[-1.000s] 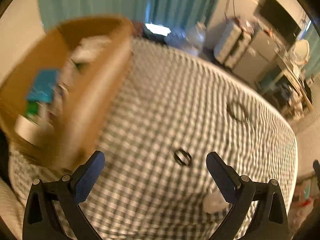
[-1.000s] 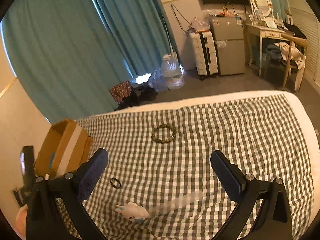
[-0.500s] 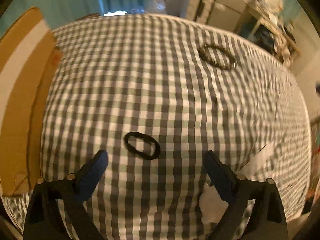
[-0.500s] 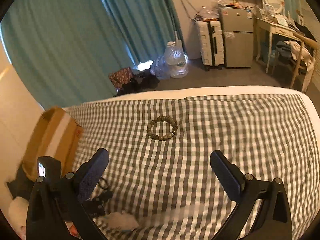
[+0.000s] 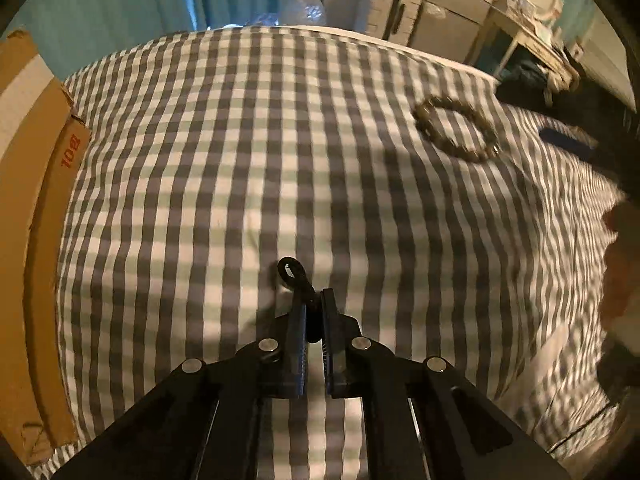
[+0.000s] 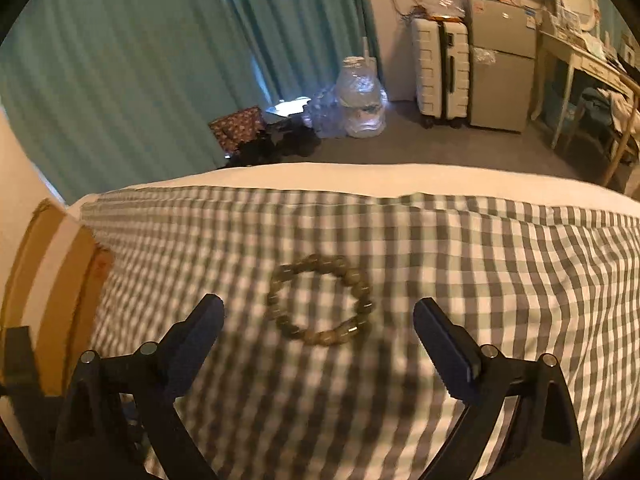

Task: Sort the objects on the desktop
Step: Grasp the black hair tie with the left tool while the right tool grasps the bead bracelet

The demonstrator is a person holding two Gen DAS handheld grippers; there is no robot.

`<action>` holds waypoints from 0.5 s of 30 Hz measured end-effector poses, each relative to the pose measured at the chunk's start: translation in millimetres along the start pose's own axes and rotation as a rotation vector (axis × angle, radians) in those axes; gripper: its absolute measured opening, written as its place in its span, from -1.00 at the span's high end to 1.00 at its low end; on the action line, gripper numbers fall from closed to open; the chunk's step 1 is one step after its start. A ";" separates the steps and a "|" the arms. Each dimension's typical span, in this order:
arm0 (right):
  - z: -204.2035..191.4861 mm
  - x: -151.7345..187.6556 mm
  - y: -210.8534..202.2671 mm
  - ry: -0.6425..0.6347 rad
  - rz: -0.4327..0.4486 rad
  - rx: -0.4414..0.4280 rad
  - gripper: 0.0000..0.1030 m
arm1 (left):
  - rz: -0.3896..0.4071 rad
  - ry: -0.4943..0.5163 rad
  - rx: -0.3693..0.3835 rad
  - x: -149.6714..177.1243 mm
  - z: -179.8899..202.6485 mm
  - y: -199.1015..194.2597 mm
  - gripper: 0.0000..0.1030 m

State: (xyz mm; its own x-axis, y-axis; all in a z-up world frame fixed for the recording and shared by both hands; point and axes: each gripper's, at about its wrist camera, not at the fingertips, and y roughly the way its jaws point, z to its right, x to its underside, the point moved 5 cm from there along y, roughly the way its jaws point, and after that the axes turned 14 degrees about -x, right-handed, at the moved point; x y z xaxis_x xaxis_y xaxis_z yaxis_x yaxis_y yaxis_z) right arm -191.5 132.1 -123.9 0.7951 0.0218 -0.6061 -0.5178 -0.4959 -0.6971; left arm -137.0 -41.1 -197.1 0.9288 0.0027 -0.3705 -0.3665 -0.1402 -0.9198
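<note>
My left gripper (image 5: pixel 313 300) is shut on a black hair tie (image 5: pixel 292 274), whose loop sticks out past the fingertips just over the checked cloth (image 5: pixel 248 152). A bracelet of brownish beads (image 5: pixel 456 128) lies far right on the cloth in the left wrist view. In the right wrist view that bracelet (image 6: pixel 320 300) lies flat between the fingers of my right gripper (image 6: pixel 320 307). Its jaws stand wide and are closing, and the pads are clear of the beads. A cardboard box (image 5: pixel 32 208) stands at the cloth's left edge (image 6: pixel 52 280).
A person's hand (image 5: pixel 624 264) and a white paper scrap (image 5: pixel 552 344) show at the right of the left wrist view. Beyond the cloth's far edge are a water bottle (image 6: pixel 360 100), a white suitcase (image 6: pixel 440 68), a small fridge (image 6: pixel 500 64) and teal curtains.
My left gripper came down onto the hair tie and shut on it. My right gripper dropped and moved forward, so the bead bracelet now lies between its fingers.
</note>
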 end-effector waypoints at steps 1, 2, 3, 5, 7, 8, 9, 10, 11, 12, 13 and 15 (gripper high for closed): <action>9.7 0.9 4.5 0.024 -0.001 0.004 -0.75 | 0.005 -0.026 0.011 -5.9 -3.1 0.8 0.87; 14.5 1.2 8.9 0.036 -0.004 -0.001 -0.62 | 0.002 -0.041 0.024 -10.5 -4.9 2.2 0.87; 18.9 1.9 13.6 0.044 -0.018 -0.007 -0.17 | 0.007 -0.056 0.021 -17.1 -8.8 4.4 0.86; 26.0 9.5 27.7 0.044 -0.076 -0.001 0.43 | 0.009 -0.081 0.031 -25.6 -15.6 8.0 0.87; 26.9 14.6 35.1 0.000 -0.100 0.031 0.54 | 0.003 -0.126 0.053 -31.2 -23.5 11.8 0.87; 23.0 15.5 34.6 -0.042 -0.095 0.038 0.58 | -0.004 -0.148 0.064 -33.0 -27.0 13.5 0.86; 20.5 16.9 34.7 -0.067 -0.105 0.036 0.69 | -0.005 -0.171 0.070 -34.9 -30.8 14.2 0.86; 19.6 18.2 34.7 -0.070 -0.108 0.031 0.70 | -0.004 -0.188 0.080 -36.9 -33.9 14.3 0.86; 19.2 18.1 31.1 -0.071 -0.100 0.016 0.71 | -0.003 -0.193 0.079 -38.6 -35.8 14.1 0.86; 19.9 18.1 27.1 -0.069 -0.091 0.009 0.74 | 0.000 -0.194 0.071 -39.3 -36.6 13.2 0.86; 19.9 19.9 23.2 -0.063 -0.086 0.001 0.78 | 0.006 -0.199 0.069 -41.2 -38.5 11.2 0.86; 17.7 22.3 12.1 -0.045 -0.069 -0.043 0.78 | 0.019 -0.221 0.071 -44.4 -42.1 8.4 0.86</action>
State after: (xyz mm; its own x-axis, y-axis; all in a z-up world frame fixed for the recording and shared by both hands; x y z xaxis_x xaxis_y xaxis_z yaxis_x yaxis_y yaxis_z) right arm -185.6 142.0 -152.6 0.8128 0.0956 -0.5746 -0.4476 -0.5288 -0.7211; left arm -179.0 -84.1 -183.0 0.8902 0.2183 -0.4000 -0.3940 -0.0721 -0.9163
